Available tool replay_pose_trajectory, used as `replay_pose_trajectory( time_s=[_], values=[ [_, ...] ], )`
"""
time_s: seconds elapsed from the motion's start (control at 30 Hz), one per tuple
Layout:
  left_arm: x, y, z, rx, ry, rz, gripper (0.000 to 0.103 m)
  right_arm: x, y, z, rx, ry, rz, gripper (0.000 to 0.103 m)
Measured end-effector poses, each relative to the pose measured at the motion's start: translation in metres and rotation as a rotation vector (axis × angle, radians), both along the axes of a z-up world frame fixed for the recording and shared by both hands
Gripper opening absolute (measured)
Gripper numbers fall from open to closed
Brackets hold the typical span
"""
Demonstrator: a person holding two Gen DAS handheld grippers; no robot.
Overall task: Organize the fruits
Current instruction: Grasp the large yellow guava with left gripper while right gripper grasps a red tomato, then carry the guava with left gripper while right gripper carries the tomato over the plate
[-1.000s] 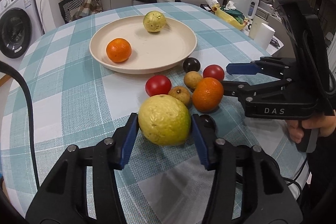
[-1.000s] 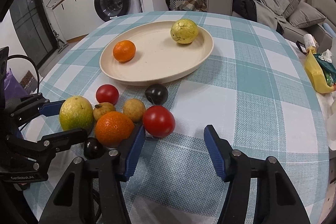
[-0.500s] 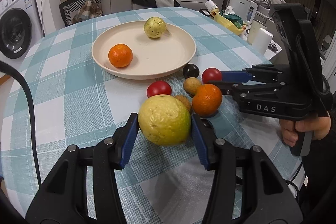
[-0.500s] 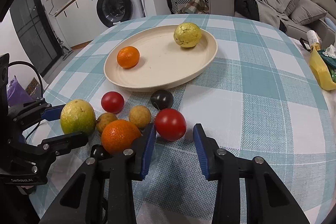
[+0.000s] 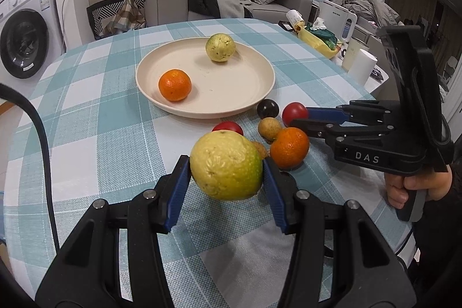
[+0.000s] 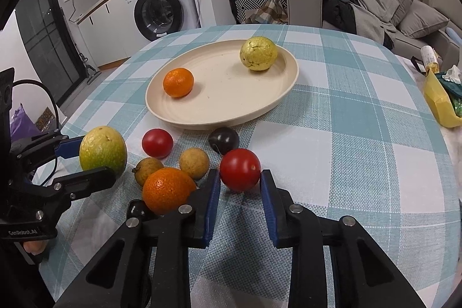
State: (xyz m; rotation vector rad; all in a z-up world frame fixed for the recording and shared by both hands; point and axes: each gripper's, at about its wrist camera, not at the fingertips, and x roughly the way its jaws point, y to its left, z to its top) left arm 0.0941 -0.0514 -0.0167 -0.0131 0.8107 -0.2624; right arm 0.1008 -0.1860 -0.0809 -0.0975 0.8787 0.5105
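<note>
Right gripper (image 6: 240,183) closed on tomato (image 6: 239,169) (guava (image 5: 226,165) lifted).

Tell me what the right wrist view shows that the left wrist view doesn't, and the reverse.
Right wrist only: the small dark fruit behind the loose orange, and the right gripper pads closed on the red tomato, having just closed. Left wrist only: the white cup. Both: the plate, its orange, the left gripper clamping the big yellow-green fruit.

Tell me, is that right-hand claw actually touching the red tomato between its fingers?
Touching. In the right wrist view, the right gripper, whose jaws have just been closing, has both blue pads pressed against the red tomato, no gap either side.
</note>
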Motion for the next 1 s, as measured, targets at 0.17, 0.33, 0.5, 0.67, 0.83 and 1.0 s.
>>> replay_pose_trajectory(
  time_s=[0.17,0.33,0.5,0.67,0.83,1.0],
  values=[
    [-0.001,0.001,0.001,0.001,-0.001,0.003,0.047,0.001,0.000,0.000,-0.001,0.010,-0.002,0.029],
    [0.000,0.005,0.002,-0.001,-0.004,0.015,0.047,0.007,-0.001,-0.003,0.015,0.035,-0.019,0.036],
    [0.002,0.011,0.001,-0.005,0.001,0.027,0.047,0.019,-0.002,-0.003,0.018,0.041,-0.040,0.041],
    [0.005,0.018,-0.002,-0.015,0.010,0.041,0.047,0.030,-0.003,-0.001,0.003,0.045,-0.052,0.038],
    [0.008,0.021,-0.004,-0.022,0.015,0.052,0.047,0.025,-0.003,-0.002,-0.016,0.040,-0.036,0.033],
    [0.012,0.020,-0.002,-0.021,0.009,0.056,0.047,0.021,-0.005,0.002,-0.005,0.025,-0.037,0.033]
  ],
)
